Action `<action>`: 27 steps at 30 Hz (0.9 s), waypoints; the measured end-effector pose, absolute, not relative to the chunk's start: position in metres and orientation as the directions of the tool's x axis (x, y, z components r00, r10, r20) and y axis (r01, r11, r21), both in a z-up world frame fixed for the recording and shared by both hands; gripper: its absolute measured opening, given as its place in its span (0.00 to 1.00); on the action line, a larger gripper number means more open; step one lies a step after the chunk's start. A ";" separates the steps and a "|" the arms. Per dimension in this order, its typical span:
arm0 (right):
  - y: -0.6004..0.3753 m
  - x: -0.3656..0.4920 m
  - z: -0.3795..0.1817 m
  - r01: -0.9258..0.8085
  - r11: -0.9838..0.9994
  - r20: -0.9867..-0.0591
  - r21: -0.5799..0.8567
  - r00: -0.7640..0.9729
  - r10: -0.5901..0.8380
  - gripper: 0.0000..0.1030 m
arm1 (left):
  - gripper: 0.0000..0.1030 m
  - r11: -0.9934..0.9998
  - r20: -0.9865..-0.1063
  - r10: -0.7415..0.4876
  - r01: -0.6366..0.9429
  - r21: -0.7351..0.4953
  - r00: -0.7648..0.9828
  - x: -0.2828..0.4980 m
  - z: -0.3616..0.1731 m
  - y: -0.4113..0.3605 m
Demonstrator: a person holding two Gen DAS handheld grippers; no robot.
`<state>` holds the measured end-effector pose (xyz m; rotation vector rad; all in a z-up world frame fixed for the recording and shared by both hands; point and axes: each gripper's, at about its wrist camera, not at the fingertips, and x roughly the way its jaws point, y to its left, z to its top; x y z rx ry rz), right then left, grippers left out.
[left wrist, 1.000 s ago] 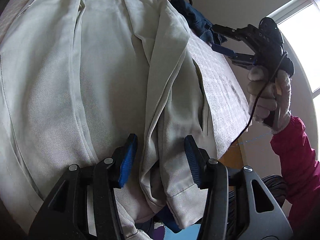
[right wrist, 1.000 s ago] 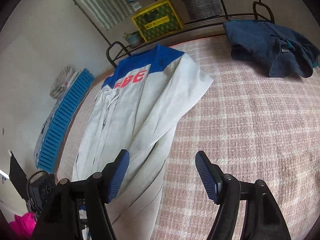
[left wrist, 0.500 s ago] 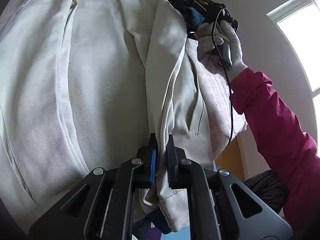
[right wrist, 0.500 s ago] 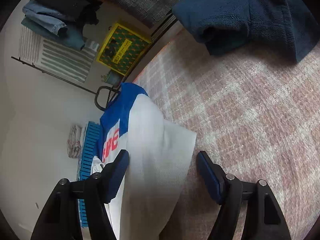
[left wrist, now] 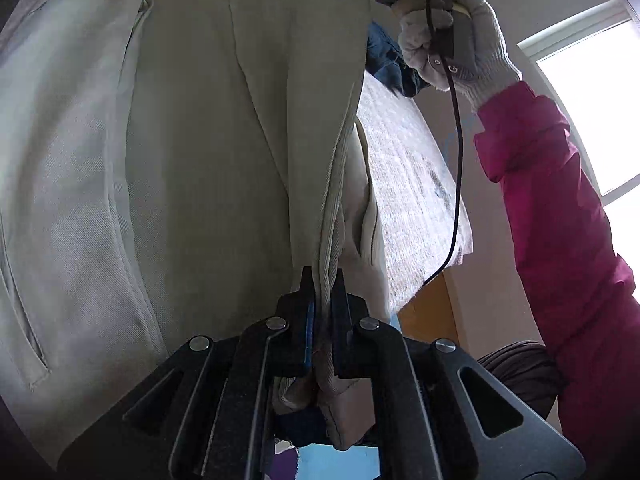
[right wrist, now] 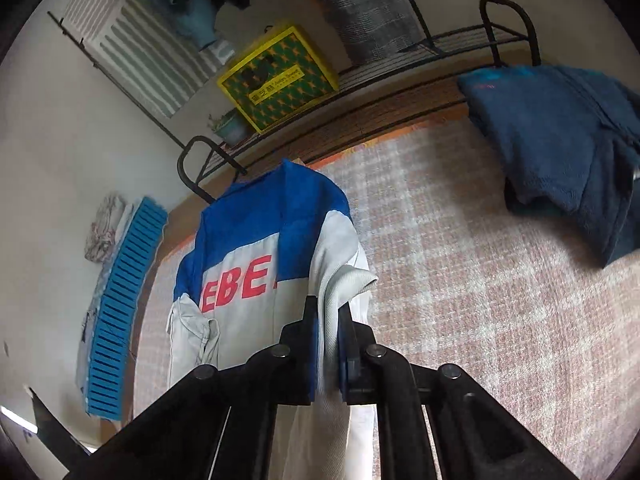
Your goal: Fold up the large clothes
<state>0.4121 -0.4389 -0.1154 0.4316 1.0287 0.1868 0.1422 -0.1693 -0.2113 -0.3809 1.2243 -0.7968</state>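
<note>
- Left wrist view: my left claw [left wrist: 322, 280] is clamped tight on the long side edge of the white jacket [left wrist: 192, 168], near its bottom corner. Its pads press on a bunch of doubled cloth.
- The jacket lies spread out on the bed, and its side edge runs taut from my left claw up to my right one.
- My right hand [left wrist: 448, 36], in a white knit glove, is far up at the other end of that same edge.
- A thin black cable [left wrist: 456, 152] hangs down from that hand. I think it could catch on the cloth when I swing the edge over.
- The jacket cloth looks thick and stiff, with fine slanted lines in the weave. I think a small pinch like mine could slip off it if I pull hard.
- Right wrist view: my right claw [right wrist: 329, 322] has just closed on a white fold near the jacket's shoulder, and its pads squeeze the cloth.
- The top of the jacket is bright blue, with big red letters [right wrist: 240, 284] below it.
- The checked pink blanket [right wrist: 480, 280] under it looks rough and fuzzy. It might drag on the jacket and make wrinkles.
- A soft dark blue garment [right wrist: 560, 140] lies in a heap well apart, by the bed rail.
</note>
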 end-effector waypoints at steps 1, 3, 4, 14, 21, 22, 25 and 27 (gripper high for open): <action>-0.426 0.413 -0.109 0.033 0.917 -0.801 0.397 0.500 0.329 0.05 | 0.04 0.672 -0.678 -0.725 0.339 -0.658 0.120 0.140 -0.210 -0.168; -0.394 0.420 -0.098 -0.014 0.948 -0.828 0.317 0.484 0.284 0.05 | 0.03 0.664 -0.670 -0.733 0.337 -0.667 0.118 0.137 -0.209 -0.163; -0.377 0.422 -0.095 -0.037 0.960 -0.840 0.277 0.475 0.261 0.05 | 0.03 0.662 -0.668 -0.735 0.331 -0.672 0.115 0.136 -0.211 -0.160; -0.232 0.451 -0.168 -0.190 0.981 -0.934 0.026 0.344 0.091 0.04 | 0.03 0.656 -0.660 -0.749 0.220 -0.722 0.067 0.134 -0.240 -0.129; -0.284 0.441 -0.144 -0.127 0.922 -0.846 0.366 0.368 0.387 0.23 | 0.03 0.648 -0.651 -0.756 0.219 -0.729 0.067 0.129 -0.236 -0.126; -0.297 0.431 -0.133 -0.127 0.926 -0.839 0.354 0.395 0.375 0.23 | 0.03 0.649 -0.652 -0.755 0.221 -0.728 0.070 0.134 -0.238 -0.124; -0.336 0.393 -0.113 -0.103 0.955 -0.851 0.279 0.434 0.296 0.25 | 0.03 0.650 -0.652 -0.754 0.227 -0.725 0.077 0.136 -0.230 -0.129; -0.357 0.366 -0.113 -0.096 0.962 -0.858 0.255 0.437 0.271 0.26 | 0.03 0.653 -0.655 -0.752 0.224 -0.723 0.080 0.136 -0.231 -0.127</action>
